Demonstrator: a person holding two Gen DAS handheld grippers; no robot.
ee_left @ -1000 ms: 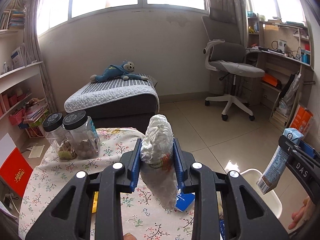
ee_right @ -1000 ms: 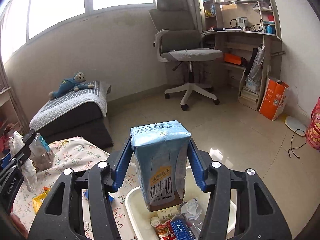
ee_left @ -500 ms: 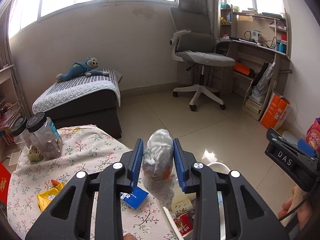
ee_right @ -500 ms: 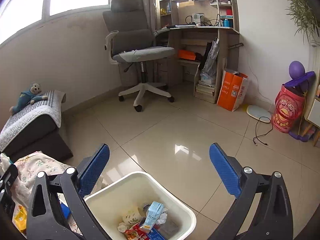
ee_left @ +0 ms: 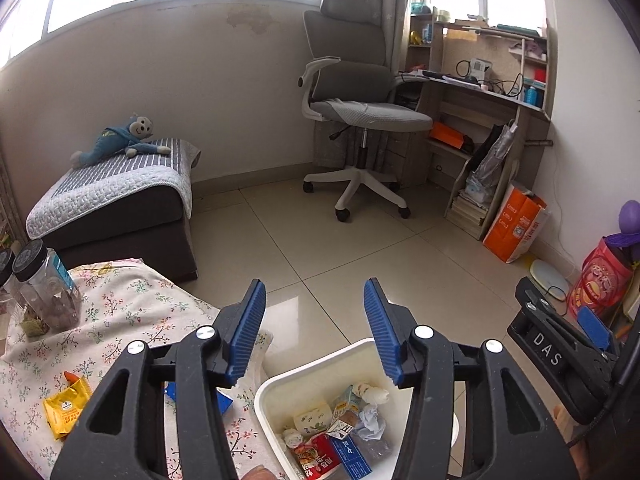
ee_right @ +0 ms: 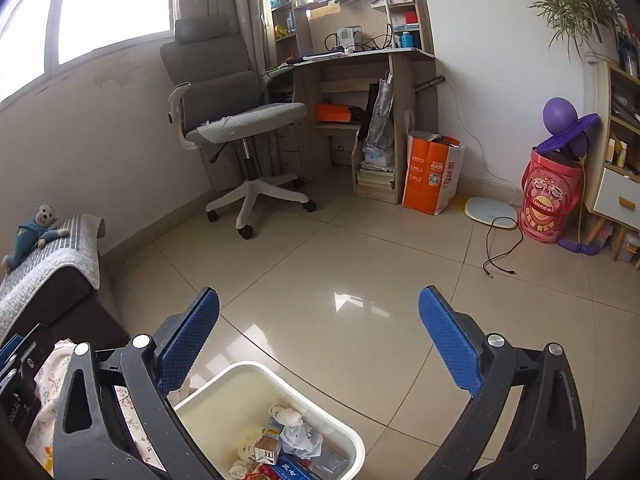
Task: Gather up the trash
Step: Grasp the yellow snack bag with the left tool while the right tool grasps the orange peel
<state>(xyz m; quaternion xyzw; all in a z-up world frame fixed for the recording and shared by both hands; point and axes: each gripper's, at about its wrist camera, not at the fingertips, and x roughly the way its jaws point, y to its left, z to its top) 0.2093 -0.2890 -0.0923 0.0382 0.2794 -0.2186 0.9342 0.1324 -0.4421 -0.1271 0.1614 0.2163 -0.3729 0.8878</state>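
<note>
A white trash bin (ee_left: 304,368) stands on the floor beside the table, holding several pieces of trash, among them a crumpled white wad (ee_left: 370,392) and a milk carton (ee_right: 270,442). My left gripper (ee_left: 314,328) is open and empty above the bin's near edge. My right gripper (ee_right: 320,344) is wide open and empty above the bin (ee_right: 256,376). On the floral tablecloth (ee_left: 132,312) a yellow snack packet (ee_left: 66,404) and a blue packet (ee_left: 224,402) lie near the left gripper.
Two black-lidded jars (ee_left: 44,284) stand at the table's far left. A dark ottoman (ee_left: 116,216) with a blue plush toy sits behind the table. A grey office chair (ee_left: 356,120), a desk (ee_right: 348,80), an orange bag (ee_right: 432,172) and a red bucket (ee_right: 550,196) stand on the tiled floor.
My left gripper swung right over the bin and opened; the white wad it held now lies in the bin. My right gripper stayed open and turned slightly right.
</note>
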